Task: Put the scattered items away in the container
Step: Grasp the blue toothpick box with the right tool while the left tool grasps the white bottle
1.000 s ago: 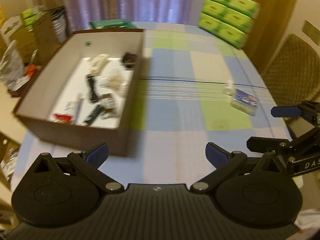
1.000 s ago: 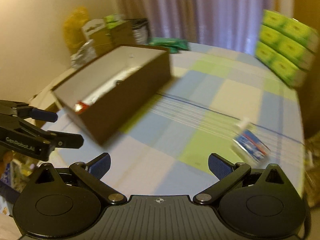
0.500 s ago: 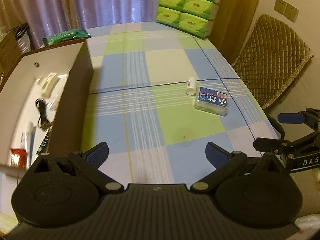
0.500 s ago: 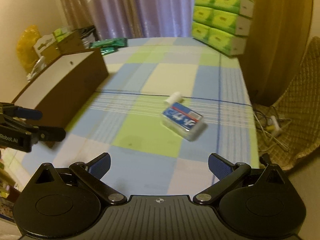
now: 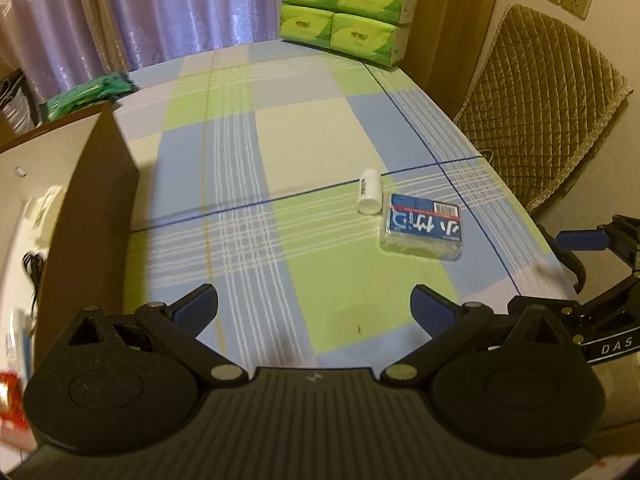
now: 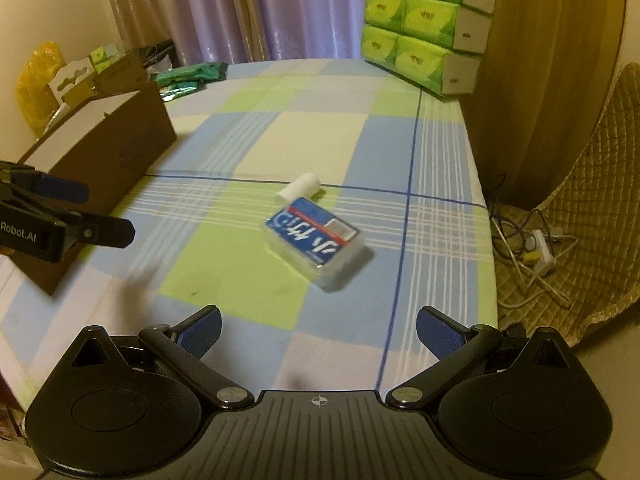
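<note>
**Two items left on the cloth, both claws empty**

Nearest to me, the left gripper (image 5: 314, 307) hangs over the front edge of the checked blue-and-green tablecloth (image 5: 248, 152), its blue-padded fingers (image 5: 198, 307) spread wide with nothing between them. The right gripper (image 6: 318, 330) is likewise wide open and empty, held above the near right corner of the table and pointed at what remains to be picked up.

A little further in, on the right half of the cloth, lies a flat clear-plastic pack with a blue printed label (image 6: 316, 240). Just behind it, touching or almost touching its far edge, a small white cylindrical bottle (image 6: 300, 190) lies on its side. These two are the only loose things I can see on the open cloth, and neither is held.

Off to the left stands the brown cardboard box with a pale inside (image 5: 72, 184), well apart from the pair. From the left gripper's view a black cord and some pale and red bits already lie in it, though blurred at the frame edge, so I judge most of the tidying done.

At the far end a stack of green tissue packs (image 6: 424, 24) and some green sachets (image 6: 188, 76) sit by the curtain; whether they count as clutter I cannot tell.
</note>
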